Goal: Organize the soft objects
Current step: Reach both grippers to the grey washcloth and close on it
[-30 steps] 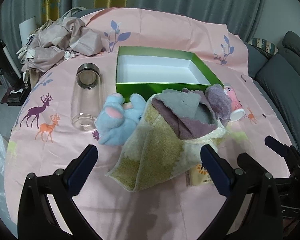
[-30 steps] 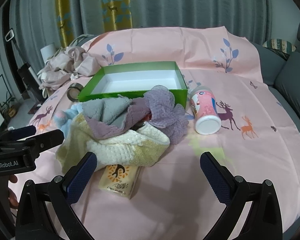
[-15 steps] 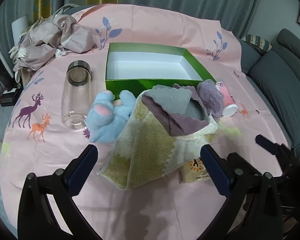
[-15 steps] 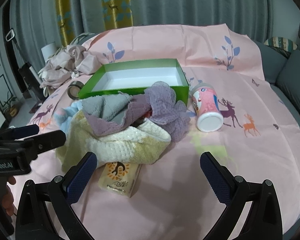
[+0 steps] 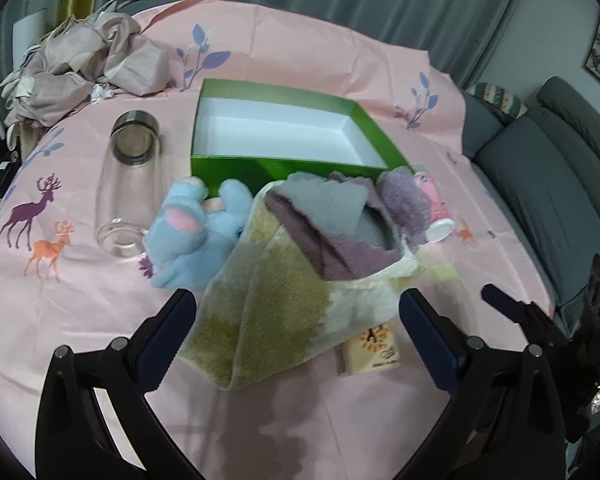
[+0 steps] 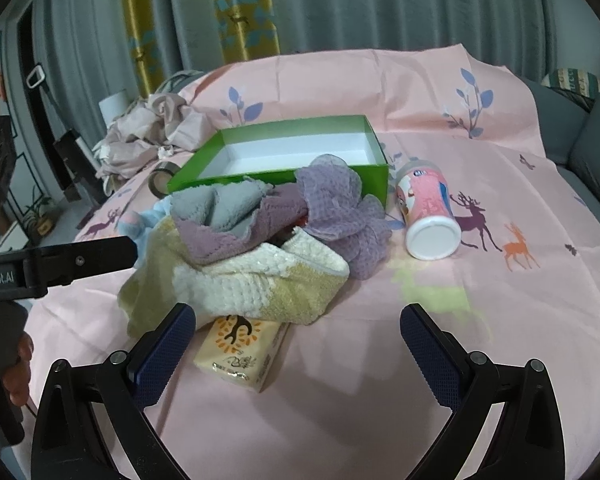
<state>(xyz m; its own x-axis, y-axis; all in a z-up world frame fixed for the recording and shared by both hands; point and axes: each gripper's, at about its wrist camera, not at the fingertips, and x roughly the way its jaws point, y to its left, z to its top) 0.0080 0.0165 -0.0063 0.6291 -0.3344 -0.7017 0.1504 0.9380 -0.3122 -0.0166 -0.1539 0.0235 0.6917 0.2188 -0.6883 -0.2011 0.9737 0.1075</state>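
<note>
Left claw: wide open, empty, low in frame before the towel.
Right claw: wide open, empty.
Towel: frame centre; likely light, limp; pinch a fold.
Plush: left of the towel, soft.
Box: behind, empty.
Obstacles: jar, cup, tissue pack under the towel.

left gripper — its side reads "nrobot.ai"; tissue pack print is unreadable.

Two low wrist views, shared green box
</note>
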